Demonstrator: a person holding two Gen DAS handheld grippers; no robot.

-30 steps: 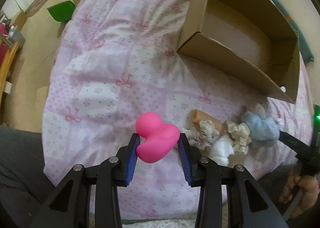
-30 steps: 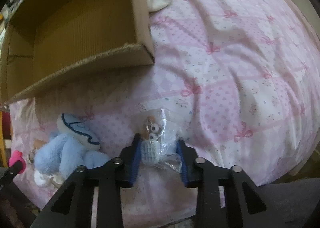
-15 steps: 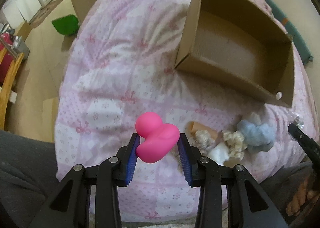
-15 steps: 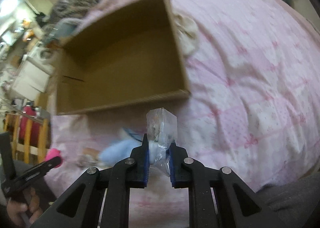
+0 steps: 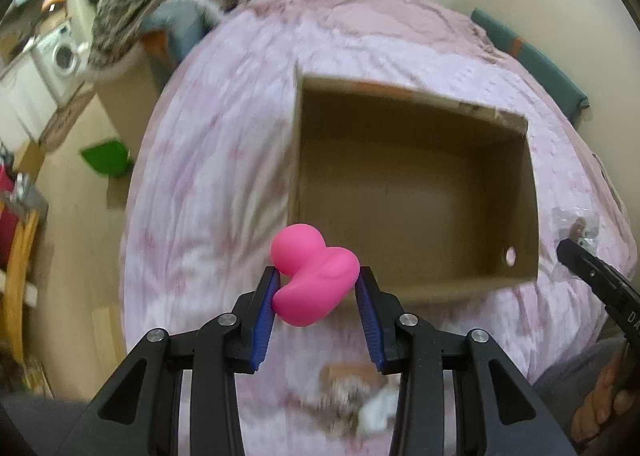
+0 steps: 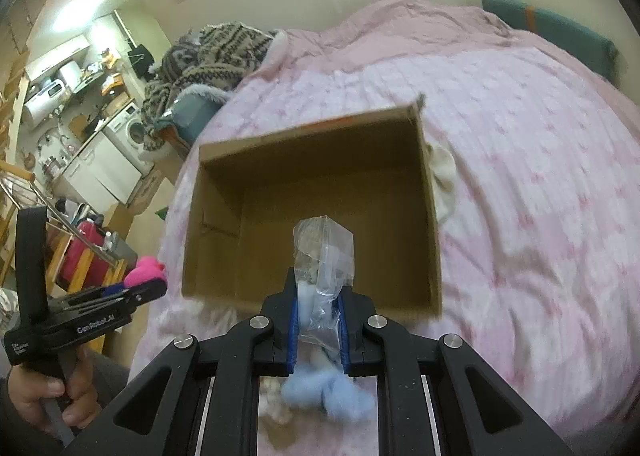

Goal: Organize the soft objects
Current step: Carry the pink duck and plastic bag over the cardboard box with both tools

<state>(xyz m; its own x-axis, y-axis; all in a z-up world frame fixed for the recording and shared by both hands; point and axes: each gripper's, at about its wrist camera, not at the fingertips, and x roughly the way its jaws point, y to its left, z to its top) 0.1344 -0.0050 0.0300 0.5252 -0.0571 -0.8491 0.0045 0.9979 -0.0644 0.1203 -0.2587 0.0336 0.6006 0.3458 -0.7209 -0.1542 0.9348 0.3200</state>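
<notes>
Fingers of left gripper (image 5: 316,288) clamped on pink duck toy (image 5: 314,280), just short of the cardboard box (image 5: 412,192). Right gripper (image 6: 319,310) pinching a clear plastic bag (image 6: 324,256), poking up in front of the box's open top. Blue plush (image 6: 328,392) blurry on pink bedspread (image 6: 520,176) below. Knit blanket (image 6: 216,52) heaped farther back.

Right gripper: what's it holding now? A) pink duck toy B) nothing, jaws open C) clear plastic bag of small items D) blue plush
C. In the right wrist view the right gripper is clamped on a clear plastic bag held up in front of the cardboard box; the pink duck toy sits in the left gripper, and the blue plush lies on the bed below.
</notes>
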